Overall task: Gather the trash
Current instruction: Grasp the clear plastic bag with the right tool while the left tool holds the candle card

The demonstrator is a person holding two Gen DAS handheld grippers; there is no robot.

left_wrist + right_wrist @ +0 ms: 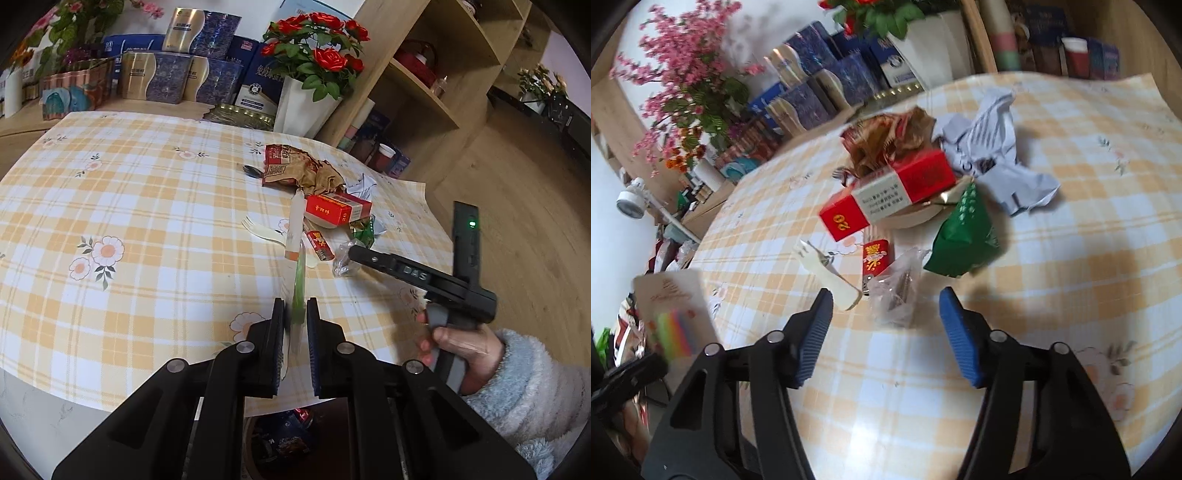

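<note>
Left gripper (295, 317) clenched on a flat card pack of coloured candles (674, 314). Right gripper (886, 325) released above a clear wrapper (897, 291). "20" legible on the red cigarette box (886, 195).

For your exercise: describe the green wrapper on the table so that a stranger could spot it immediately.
Find the yellow checked tablecloth and its heap of litter. Beside the red cigarette box, below the crumpled white paper, lies the green wrapper, the pile's only green piece.

bare tablecloth (129, 206) at left, trash pile (317, 184) crowding right
</note>
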